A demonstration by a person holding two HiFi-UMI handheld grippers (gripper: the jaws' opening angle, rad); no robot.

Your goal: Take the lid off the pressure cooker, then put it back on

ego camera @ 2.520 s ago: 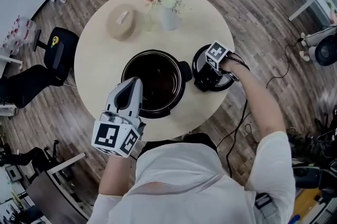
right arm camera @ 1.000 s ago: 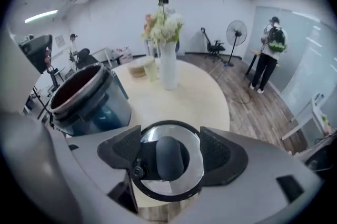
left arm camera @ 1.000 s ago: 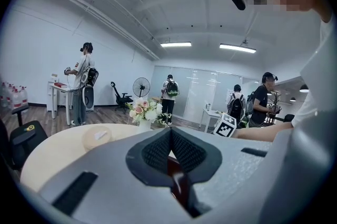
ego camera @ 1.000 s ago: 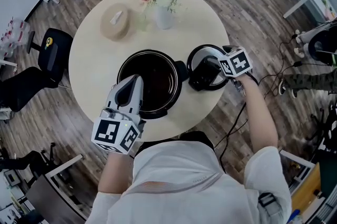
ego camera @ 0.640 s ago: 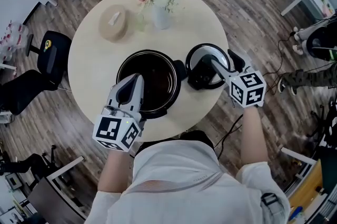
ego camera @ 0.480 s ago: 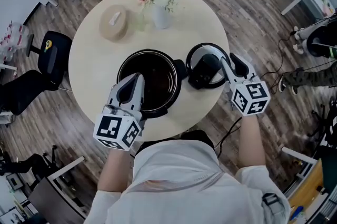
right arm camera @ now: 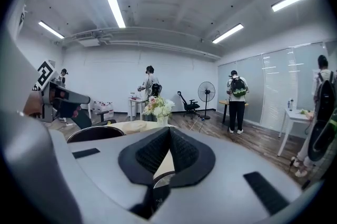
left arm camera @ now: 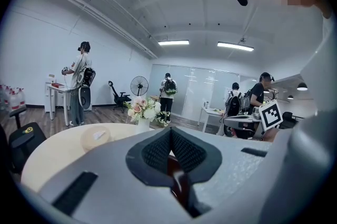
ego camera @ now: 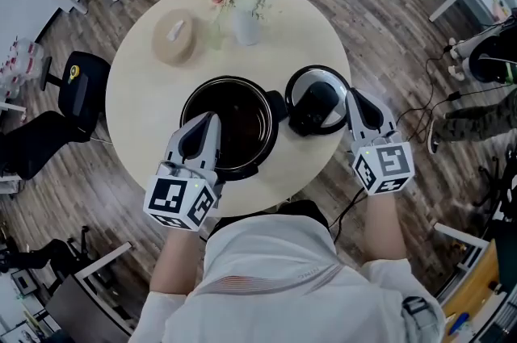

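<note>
Hovering over the near-left rim of the pressure cooker [ego camera: 260, 95], the left claw [ego camera: 208, 122] was closed pad against pad. Its own view showed only a dark reddish surface below the tips, nothing pinched between them, so it looked to be waiting more than working. The cooker stood near the near edge of the counter [ego camera: 145, 91], about midway along that edge. Its mouth was uncovered and its dark inside was open to the head view, so the first half of the task read as done. The lid [ego camera: 319, 101] lay flat on the counter just to the right of the cooker, close against the cooker's side handle and near the counter's right edge. Whether it touched that handle could not be told. Further right, the right claw [ego camera: 356, 97] sat just beyond the lid, above the counter's right edge and apart from the lid. Its jaws had just been closing and now met with nothing between them, and its own view showed only the lid's rim below the pads. By this reading the lid had been set down and let go. What was left was the whole second half: opening the right claw, taking hold of the lid again, carrying it back left over the cooker's mouth, and seating it there.
</note>
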